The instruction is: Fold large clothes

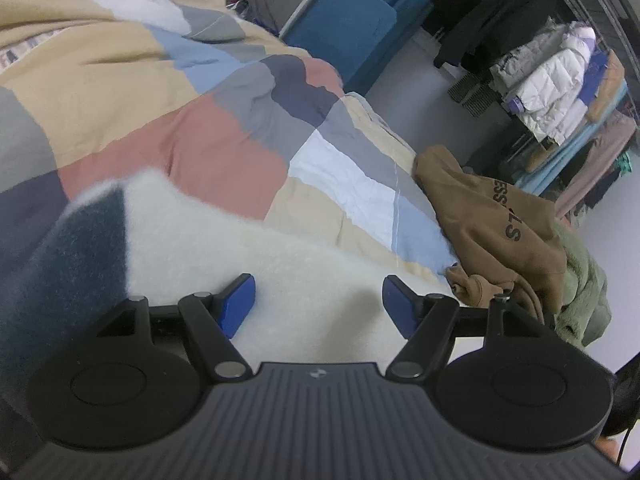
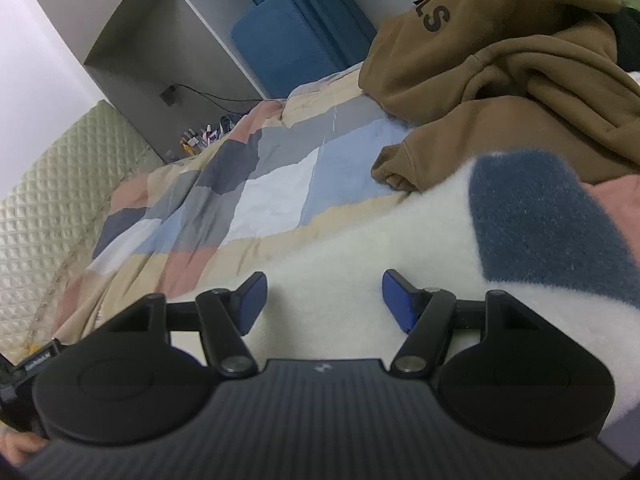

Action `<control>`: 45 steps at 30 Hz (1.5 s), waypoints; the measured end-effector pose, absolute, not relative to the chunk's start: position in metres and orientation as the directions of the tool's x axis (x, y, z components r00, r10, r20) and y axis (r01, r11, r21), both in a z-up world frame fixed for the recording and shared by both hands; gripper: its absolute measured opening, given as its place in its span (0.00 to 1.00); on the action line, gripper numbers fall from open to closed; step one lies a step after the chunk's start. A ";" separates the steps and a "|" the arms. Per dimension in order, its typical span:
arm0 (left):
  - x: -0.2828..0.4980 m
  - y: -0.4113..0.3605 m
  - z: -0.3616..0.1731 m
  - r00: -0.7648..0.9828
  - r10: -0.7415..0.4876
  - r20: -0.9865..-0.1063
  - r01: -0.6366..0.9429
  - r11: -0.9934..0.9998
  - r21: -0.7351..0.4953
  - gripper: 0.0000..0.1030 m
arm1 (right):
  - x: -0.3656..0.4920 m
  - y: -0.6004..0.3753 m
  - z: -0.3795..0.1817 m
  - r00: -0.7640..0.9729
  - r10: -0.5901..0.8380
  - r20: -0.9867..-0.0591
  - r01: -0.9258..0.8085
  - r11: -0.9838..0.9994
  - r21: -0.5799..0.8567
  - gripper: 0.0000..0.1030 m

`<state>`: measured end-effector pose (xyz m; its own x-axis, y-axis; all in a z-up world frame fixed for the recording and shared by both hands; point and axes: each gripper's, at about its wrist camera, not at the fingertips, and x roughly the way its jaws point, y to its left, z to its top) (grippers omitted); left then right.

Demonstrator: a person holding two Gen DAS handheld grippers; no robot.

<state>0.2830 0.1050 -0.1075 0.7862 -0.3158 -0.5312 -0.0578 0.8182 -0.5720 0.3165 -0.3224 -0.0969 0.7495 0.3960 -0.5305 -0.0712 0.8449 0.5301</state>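
- Right now my left gripper hangs over a fluffy cream fleece garment; jaws stand wide apart, nothing pinched btwn them, blue pads clear of the pile.
- Same w/ my right gripper: jaws parted wide, cream fleece below and btwn them but not gripped.
- Garment itself: thick, woolly, off-white, w/ a dark navy block on each side — one at the left edge in the left wrist view, one at the right in the right wrist view. Surface looks fuzzy, edges blurred.
- It lies spread on the bed, on top of a patchwork quilt in tan, pink, grey, pale blue and white.
- Just beside it, a crumpled brown hoodie w/ dark lettering; its cuff sits right next to the fleece edge.
- A green fuzzy item sits behind the hoodie at the bed's edge.
- Far side: blue cushion, clothes rack w/ a white puffer jacket and dark coats.
- Quilted beige headboard and grey shelf unit show in the right wrist view.
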 end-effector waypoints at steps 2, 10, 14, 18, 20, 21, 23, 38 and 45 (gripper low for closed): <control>0.284 0.103 -0.107 0.786 -0.311 -0.534 -0.051 0.828 -0.558 0.73 | 0.315 -0.316 -0.092 0.760 0.377 -0.529 -0.091 0.868 0.487 0.65; 0.262 0.110 -0.081 0.824 -0.288 -0.489 -0.004 0.859 -0.513 0.73 | 0.310 -0.333 -0.067 0.778 0.354 -0.519 -0.110 0.890 0.442 0.70; 0.245 0.125 -0.061 0.868 -0.200 -0.454 -0.038 0.886 -0.462 0.77 | 0.297 -0.349 -0.044 0.813 0.284 -0.508 -0.122 0.937 0.328 0.83; 0.236 0.140 -0.057 0.866 -0.061 -0.496 -0.144 0.920 -0.365 0.79 | 0.287 -0.370 -0.036 0.856 0.185 -0.483 -0.078 0.969 0.233 1.00; 0.235 0.150 -0.064 0.847 -0.033 -0.531 -0.198 0.906 -0.373 0.79 | 0.292 -0.384 -0.040 0.852 0.135 -0.506 -0.015 0.972 0.233 1.00; 0.235 0.154 -0.068 0.839 -0.032 -0.543 -0.214 0.898 -0.384 0.79 | 0.297 -0.390 -0.045 0.840 0.111 -0.531 0.021 0.972 0.236 1.00; 0.239 0.159 -0.075 0.820 -0.024 -0.571 -0.246 0.887 -0.390 0.79 | 0.308 -0.400 -0.057 0.808 0.098 -0.581 0.071 0.963 0.261 1.00; 0.244 0.157 -0.090 0.789 -0.080 -0.609 -0.206 0.900 -0.385 0.23 | 0.322 -0.362 -0.083 0.753 0.224 -0.618 -0.054 0.958 0.281 0.32; 0.220 0.159 -0.059 0.857 -0.122 -0.501 -0.111 0.905 -0.410 0.16 | 0.310 -0.357 -0.042 0.843 0.200 -0.500 -0.097 0.970 0.223 0.28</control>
<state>0.2203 0.1595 -0.0591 0.8571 -0.1215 -0.5007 -0.1109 0.9055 -0.4097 0.3095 -0.3566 -0.0418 0.8427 0.1996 -0.5001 -0.0973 0.9699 0.2232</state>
